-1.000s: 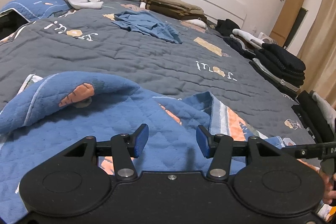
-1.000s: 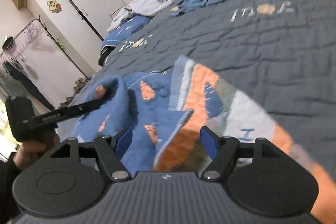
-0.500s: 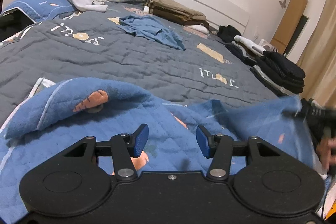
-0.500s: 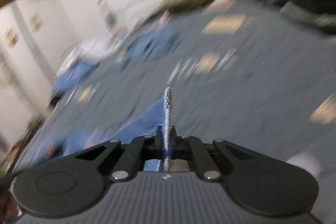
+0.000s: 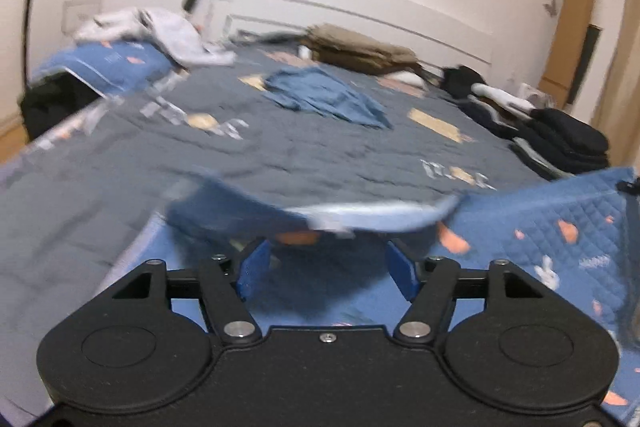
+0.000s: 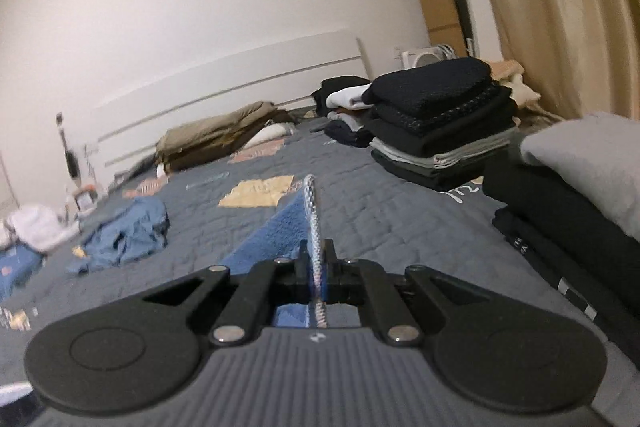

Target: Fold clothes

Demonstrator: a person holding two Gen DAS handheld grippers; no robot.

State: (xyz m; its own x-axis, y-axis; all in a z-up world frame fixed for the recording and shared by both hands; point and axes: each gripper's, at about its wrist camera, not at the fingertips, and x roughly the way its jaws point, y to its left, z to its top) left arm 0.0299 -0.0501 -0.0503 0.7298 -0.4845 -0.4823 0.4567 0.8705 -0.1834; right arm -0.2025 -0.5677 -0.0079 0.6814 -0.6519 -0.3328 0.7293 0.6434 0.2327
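Note:
A blue quilted blanket (image 5: 552, 239) with orange carrot prints lies at the near end of the bed. My right gripper (image 6: 318, 263) is shut on its edge (image 6: 312, 211), which stands up between the jaws, and holds that corner lifted at the right of the left wrist view. My left gripper (image 5: 326, 267) is open, and a blurred fold of the blanket (image 5: 256, 211) hangs just ahead of its blue pads without being pinched.
The grey quilted bed cover (image 5: 312, 147) spreads ahead. A crumpled blue garment (image 5: 324, 97) lies mid-bed, a tan folded pile (image 5: 360, 49) by the headboard. Stacks of dark folded clothes (image 6: 436, 119) and a grey-topped stack (image 6: 580, 195) line the right side. White clothing (image 5: 160, 35) lies far left.
My right gripper closed on the blanket's edge and pulled it up and to the right. The blanket fold rose in front of my open left gripper, which tilted upward.

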